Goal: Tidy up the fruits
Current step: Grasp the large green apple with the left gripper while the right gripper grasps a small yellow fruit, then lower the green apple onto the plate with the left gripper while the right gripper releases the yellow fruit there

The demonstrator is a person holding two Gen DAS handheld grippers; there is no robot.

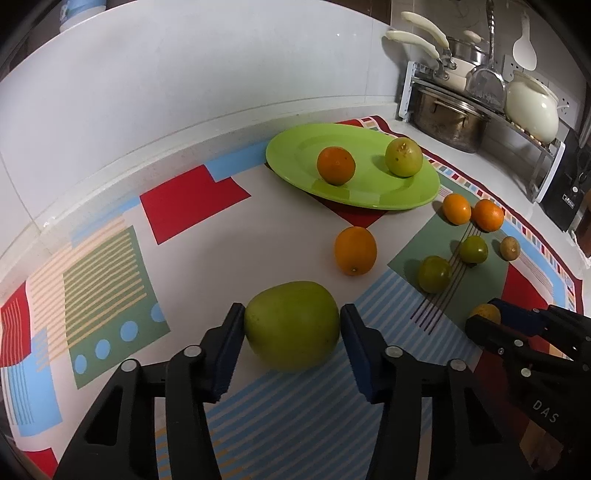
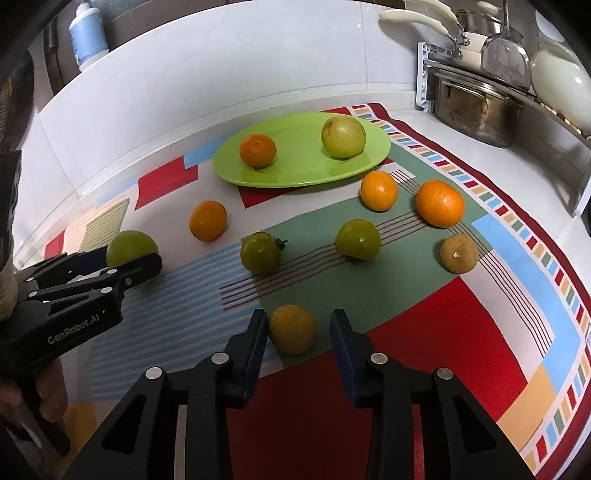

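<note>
My left gripper (image 1: 291, 325) is shut on a large green fruit (image 1: 291, 325), both pads touching its sides on the patterned mat; it also shows in the right wrist view (image 2: 131, 245). My right gripper (image 2: 297, 326) is open around a small yellow-brown fruit (image 2: 291, 328), with a gap on the right side. A green plate (image 1: 369, 195) at the back holds an orange (image 1: 335, 165) and a pale green fruit (image 1: 403, 156). Several oranges and green tomatoes lie loose on the mat, such as an orange (image 1: 355, 251) and a tomato (image 2: 260, 253).
A patterned mat (image 2: 424, 332) covers the white counter. A dish rack (image 2: 517, 92) with pots and a white jar stands at the back right. A white wall ledge runs behind the plate. A bottle (image 2: 88, 35) stands at the back left.
</note>
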